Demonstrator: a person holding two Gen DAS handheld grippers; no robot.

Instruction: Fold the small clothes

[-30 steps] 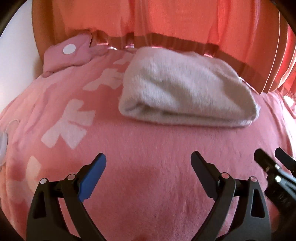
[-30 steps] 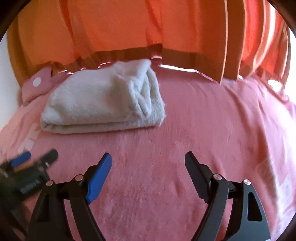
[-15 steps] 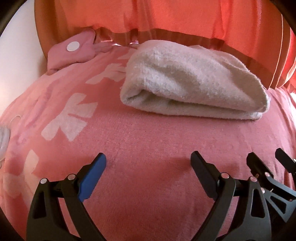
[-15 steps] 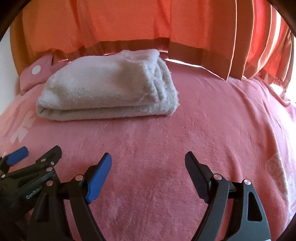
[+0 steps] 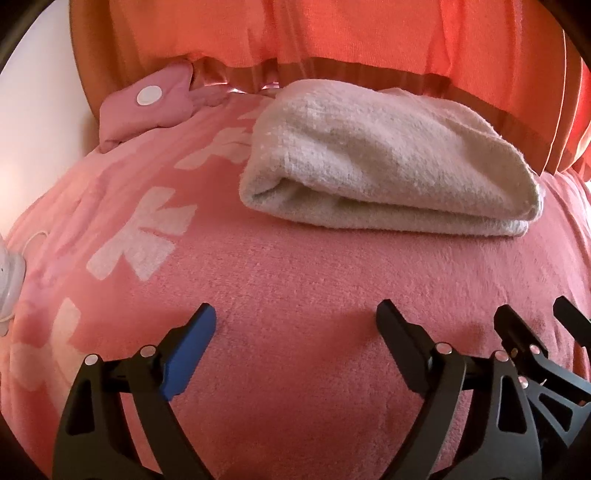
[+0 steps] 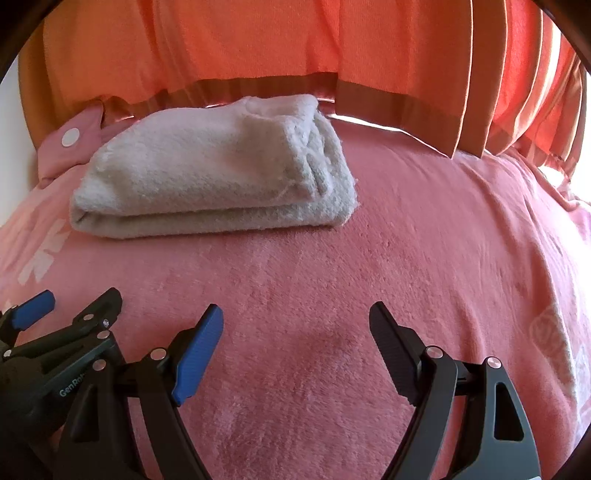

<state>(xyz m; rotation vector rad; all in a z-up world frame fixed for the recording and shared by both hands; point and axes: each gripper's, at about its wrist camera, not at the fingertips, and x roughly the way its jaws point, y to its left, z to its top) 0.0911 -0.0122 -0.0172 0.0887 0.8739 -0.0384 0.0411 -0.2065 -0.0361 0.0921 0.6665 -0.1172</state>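
On the pink blanket (image 5: 295, 280), toward its far edge and just short of the orange curtain (image 5: 369, 33), lies one white fleecy garment (image 5: 391, 166), already folded into a compact rectangular bundle. Several layers show at its near edge, stacked fairly evenly. In the right wrist view the garment (image 6: 214, 177) shows a tucked end on its right side, slightly bulky but closed.

Left gripper (image 5: 295, 325): jaws spread wide, nothing between them, held over bare blanket on the near side of the garment, well apart from it. Right gripper (image 6: 295, 325): likewise spread and empty, also near side of the garment, not touching it. The two grippers sit close beside each other; each appears at the edge of the other's view.

Left of the garment, at the blanket's far corner: a pink pillow (image 5: 147, 107) with a white spot. White flower pattern on the blanket left of the garment. A small white object (image 5: 9, 284) at the far left edge of the left view, too cropped to identify.

Judgement on progress: folding of this piece looks finished; the bundle is squared and resting free. No other loose clothing visible in either view. What remains, if anything, would be minor tidying of the bulky right end, or fetching another item from out of view. Cannot tell whether more pieces wait.
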